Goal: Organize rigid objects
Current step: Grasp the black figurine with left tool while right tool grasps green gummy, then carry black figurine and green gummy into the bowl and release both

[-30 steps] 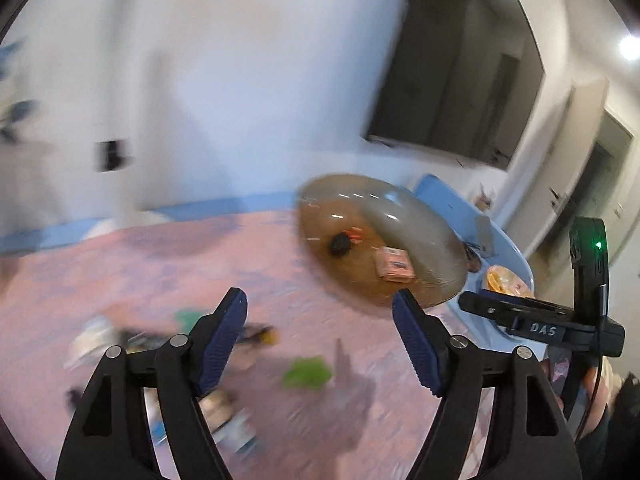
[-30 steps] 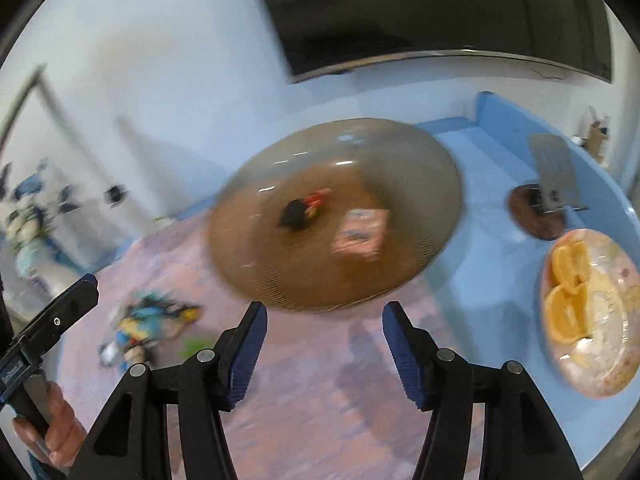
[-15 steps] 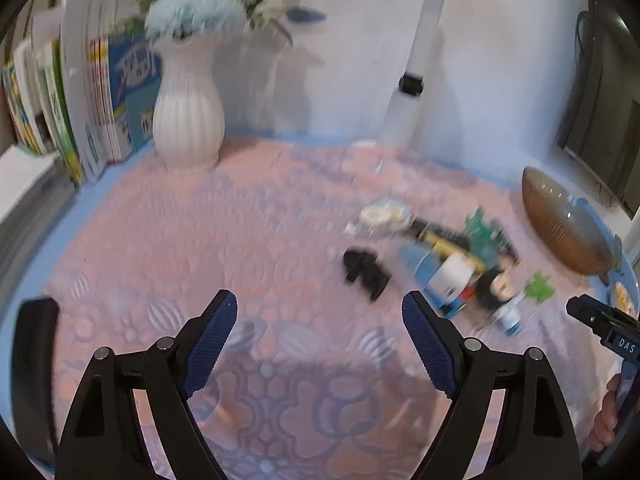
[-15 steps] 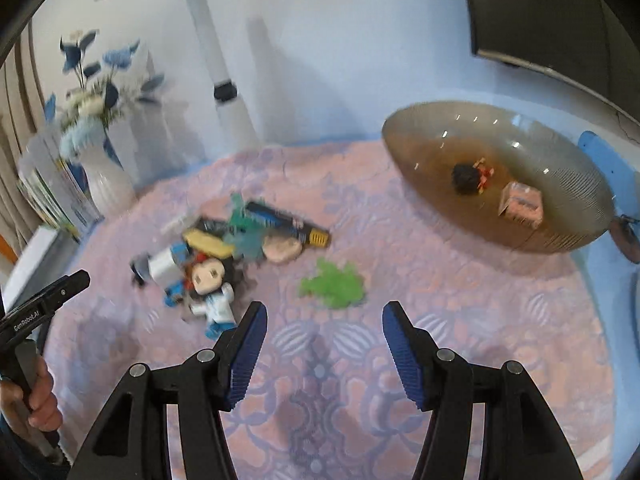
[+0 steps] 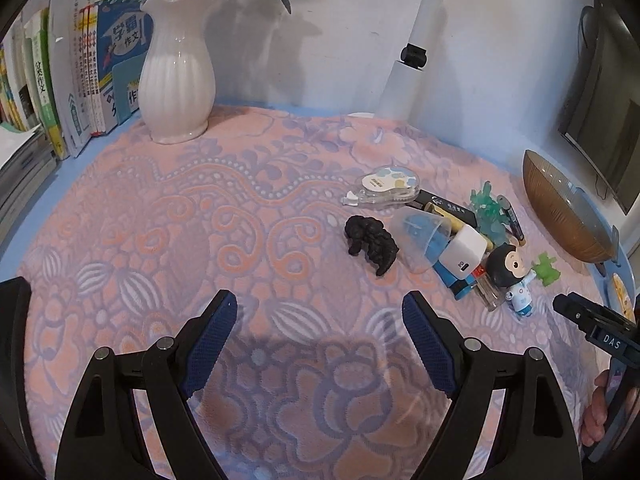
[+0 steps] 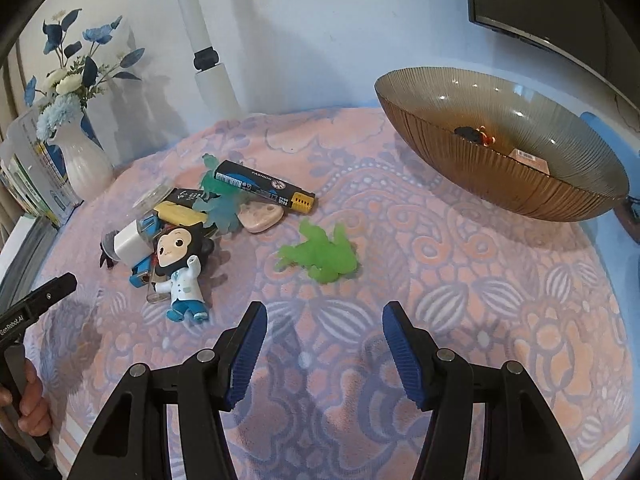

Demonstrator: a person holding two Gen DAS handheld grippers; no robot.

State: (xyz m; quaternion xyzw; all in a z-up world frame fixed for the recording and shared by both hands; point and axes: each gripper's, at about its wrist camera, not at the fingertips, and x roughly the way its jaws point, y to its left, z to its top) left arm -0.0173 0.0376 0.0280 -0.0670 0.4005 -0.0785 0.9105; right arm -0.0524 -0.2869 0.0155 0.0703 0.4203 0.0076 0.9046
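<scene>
Left wrist view first: at the far left a row of books (image 5: 48,80) stands against the wall, and just right of them a white ribbed vase (image 5: 176,76) with pale blue flowers rests on the pink-and-lilac patterned cloth (image 5: 160,216) that covers the bench. The left tongs (image 5: 316,344) hang above bare cloth with their blue pads spread wide and nothing between them. Ahead and to the right lies a black animal figure (image 5: 372,242), apart from the pile. Right of it sits the jumble of toys: a correction-tape dispenser (image 5: 386,190), a white charger block (image 5: 466,254) and a big-headed doll in a white coat (image 5: 510,276). At the right edge the brown ribbed bowl (image 5: 568,208) stands on the bench.

Right wrist view, again from the left: a hand (image 6: 30,404) grips the other tool's handle at the edge. The doll lies on the near side of the pile, with a black-and-blue pen case (image 6: 264,186) at its far side and a pink eraser (image 6: 262,216) beside that. A green frog toy (image 6: 320,256) lies alone on the cloth, ahead of the right tongs (image 6: 322,354), whose pads stand apart and empty. Farther right the bowl holds a small dark figure (image 6: 472,135) and a small box (image 6: 530,159).
</scene>
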